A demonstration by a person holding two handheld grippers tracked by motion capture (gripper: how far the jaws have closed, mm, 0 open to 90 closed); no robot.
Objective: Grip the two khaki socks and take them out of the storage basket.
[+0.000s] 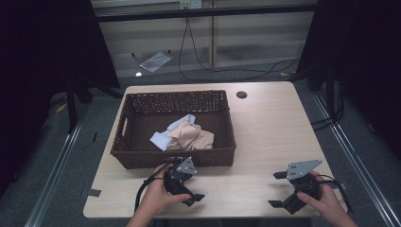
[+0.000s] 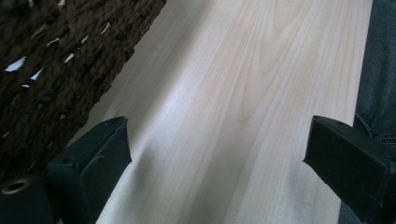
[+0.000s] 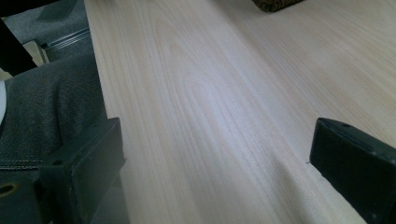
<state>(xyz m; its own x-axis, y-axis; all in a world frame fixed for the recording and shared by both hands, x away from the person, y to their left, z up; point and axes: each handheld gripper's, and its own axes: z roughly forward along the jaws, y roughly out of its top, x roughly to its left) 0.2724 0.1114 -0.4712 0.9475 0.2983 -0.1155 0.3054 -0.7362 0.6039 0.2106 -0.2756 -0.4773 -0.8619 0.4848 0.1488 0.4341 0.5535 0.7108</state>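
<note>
Your wicker basket (image 1: 142, 158) sits at centre-left of the frame on the bench (image 1: 269, 132), crumpled cloths (image 1: 187, 137) inside. Your left claw (image 1: 189, 185), spread and empty, lies just below its near wall; your right claw (image 1: 280, 189), also spread, rests at lower right.

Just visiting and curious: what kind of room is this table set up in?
Probably a lab or recording studio, not a home: black curtains flank the bare wooden table, cables trail across grey carpet, and a person holds tongs in each hand near a wicker basket of cloths.
</note>
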